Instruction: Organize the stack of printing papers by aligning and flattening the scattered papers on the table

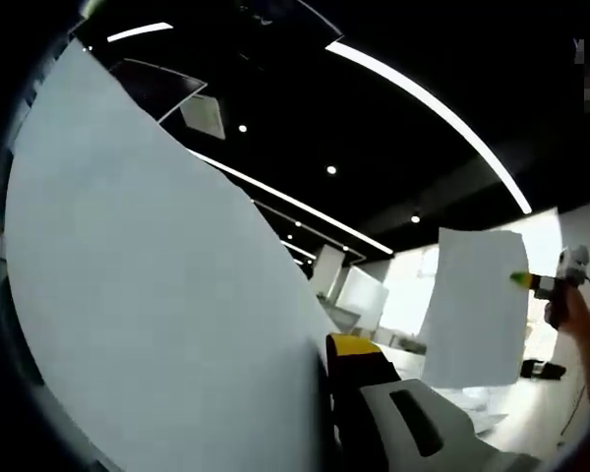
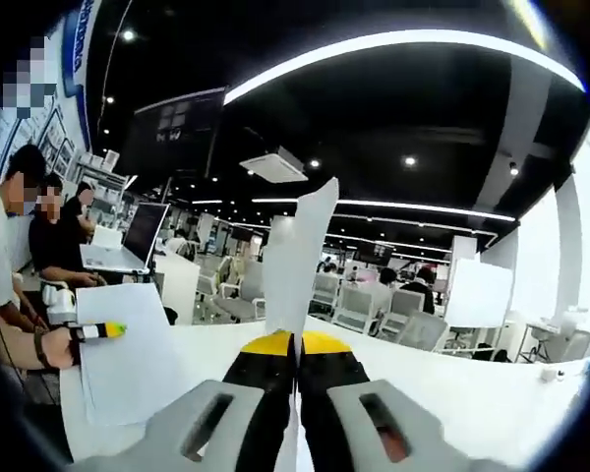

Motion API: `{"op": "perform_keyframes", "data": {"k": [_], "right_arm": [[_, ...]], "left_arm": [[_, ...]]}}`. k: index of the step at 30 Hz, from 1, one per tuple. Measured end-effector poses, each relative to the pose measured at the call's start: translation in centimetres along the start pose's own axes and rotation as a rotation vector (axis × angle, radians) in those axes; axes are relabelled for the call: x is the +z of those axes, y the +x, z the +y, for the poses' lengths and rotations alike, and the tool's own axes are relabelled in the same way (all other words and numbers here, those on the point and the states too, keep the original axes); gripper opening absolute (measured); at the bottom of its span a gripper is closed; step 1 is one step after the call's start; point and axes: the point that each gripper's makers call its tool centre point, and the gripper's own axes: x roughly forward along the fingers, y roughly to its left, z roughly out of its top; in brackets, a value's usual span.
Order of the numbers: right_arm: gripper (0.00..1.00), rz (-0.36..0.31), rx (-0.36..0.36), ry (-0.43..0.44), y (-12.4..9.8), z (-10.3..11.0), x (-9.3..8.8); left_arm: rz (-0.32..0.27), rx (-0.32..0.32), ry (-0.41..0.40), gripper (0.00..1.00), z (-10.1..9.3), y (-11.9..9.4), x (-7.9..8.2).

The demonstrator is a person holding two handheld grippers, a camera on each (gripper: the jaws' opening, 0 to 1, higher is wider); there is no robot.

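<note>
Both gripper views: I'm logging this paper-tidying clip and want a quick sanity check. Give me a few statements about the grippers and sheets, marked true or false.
1. The right gripper is clamped on a white sheet that stands up edge-on between its yellow-tipped jaws. True.
2. The left gripper, seen in the right gripper view, is empty. False: it holds a white sheet by the edge.
3. In the left gripper view a large white sheet lies flat on the table. False: it is raised in the air, beside that gripper's jaw.
4. People sit at a laptop in the right gripper view. True.
5. The ceiling is white. False: it is dark with light strips.
</note>
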Motion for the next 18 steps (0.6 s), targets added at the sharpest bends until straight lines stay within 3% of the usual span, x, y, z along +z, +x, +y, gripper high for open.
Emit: {"op": "perform_keyframes", "data": {"k": [18], "right_arm": [[0.00, -0.021, 0.017, -0.028, -0.7, 0.6, 1.5]], "left_arm": [[0.001, 0.000, 0.001, 0.11, -0.1, 0.0, 0.0]]}}
